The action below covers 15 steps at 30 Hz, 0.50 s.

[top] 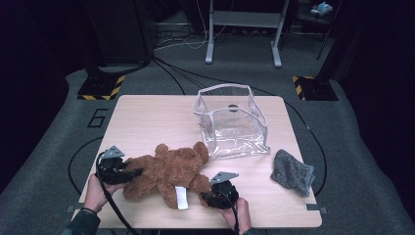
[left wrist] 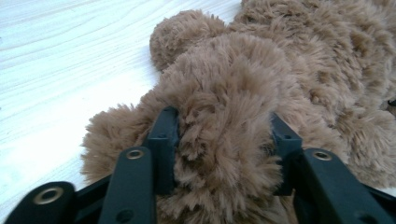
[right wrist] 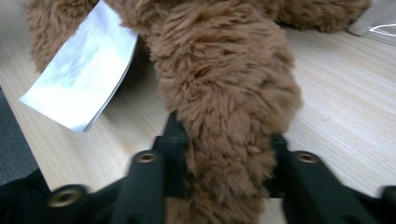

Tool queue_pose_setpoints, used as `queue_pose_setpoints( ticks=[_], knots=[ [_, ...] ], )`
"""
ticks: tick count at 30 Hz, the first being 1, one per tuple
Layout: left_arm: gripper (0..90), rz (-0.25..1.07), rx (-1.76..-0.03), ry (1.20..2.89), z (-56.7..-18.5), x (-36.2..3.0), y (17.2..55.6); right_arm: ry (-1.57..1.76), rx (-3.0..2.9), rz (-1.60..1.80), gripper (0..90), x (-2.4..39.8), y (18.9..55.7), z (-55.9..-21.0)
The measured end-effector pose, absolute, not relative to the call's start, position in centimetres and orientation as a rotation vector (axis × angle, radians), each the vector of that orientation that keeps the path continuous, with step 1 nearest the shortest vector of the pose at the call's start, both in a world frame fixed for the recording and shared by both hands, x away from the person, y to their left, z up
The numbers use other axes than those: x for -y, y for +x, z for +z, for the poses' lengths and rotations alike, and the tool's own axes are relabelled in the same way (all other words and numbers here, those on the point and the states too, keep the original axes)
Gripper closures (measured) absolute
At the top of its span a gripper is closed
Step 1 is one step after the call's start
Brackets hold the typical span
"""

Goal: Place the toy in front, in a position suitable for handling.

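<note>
Brown plush bear (top: 169, 171) lying flat near table (top: 147, 117) front edge, white tag (top: 182, 198) toward that edge. Left gripper (top: 131, 172) clamped on one limb – right gripper (top: 208, 193) clamped on another. Clear bag (top: 230, 122) upright toward far edge; grey cloth (top: 292, 172) by right edge.

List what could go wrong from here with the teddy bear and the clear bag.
1. Both grips sit on soft fur alone: the left gripper clamps a limb of the brown plush teddy bear, the right gripper another, so either could slip on lifting.
2. The clear plastic bag looks flimsy; the bear could catch its rim and tip it.
3. The white fabric label might snag.
</note>
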State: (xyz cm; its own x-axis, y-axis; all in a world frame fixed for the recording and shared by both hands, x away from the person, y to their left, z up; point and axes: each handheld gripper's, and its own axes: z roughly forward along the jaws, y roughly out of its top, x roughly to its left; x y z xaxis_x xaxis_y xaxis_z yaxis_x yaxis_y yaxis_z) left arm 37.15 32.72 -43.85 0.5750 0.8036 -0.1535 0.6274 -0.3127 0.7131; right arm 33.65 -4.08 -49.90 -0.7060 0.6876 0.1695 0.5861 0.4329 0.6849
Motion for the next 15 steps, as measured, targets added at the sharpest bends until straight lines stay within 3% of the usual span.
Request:
queue_pose_setpoints(
  ticks=[4, 9, 11, 15],
  knots=[
    [32.4, 0.324, -1.148, 2.024, -42.3, -32.2, 36.3, 1.153, -2.526, 1.193, 35.0, 5.2, 34.5, -49.2],
    [24.3, 0.362, -1.111, 2.019, -40.5, -30.4, 35.3, 1.137, -2.534, 1.182, 25.9, 5.5, 35.1, -48.0],
    [23.6, 0.36, -1.079, 2.044, -40.4, -29.6, 35.2, 1.132, -2.534, 1.159, 27.4, 5.2, 35.1, -47.9],
    [24.2, 0.382, -1.09, 2.098, -41.7, -28.8, 35.6, 1.115, -2.563, 1.103, 46.9, 4.6, 35.6, -48.6]
  ],
)
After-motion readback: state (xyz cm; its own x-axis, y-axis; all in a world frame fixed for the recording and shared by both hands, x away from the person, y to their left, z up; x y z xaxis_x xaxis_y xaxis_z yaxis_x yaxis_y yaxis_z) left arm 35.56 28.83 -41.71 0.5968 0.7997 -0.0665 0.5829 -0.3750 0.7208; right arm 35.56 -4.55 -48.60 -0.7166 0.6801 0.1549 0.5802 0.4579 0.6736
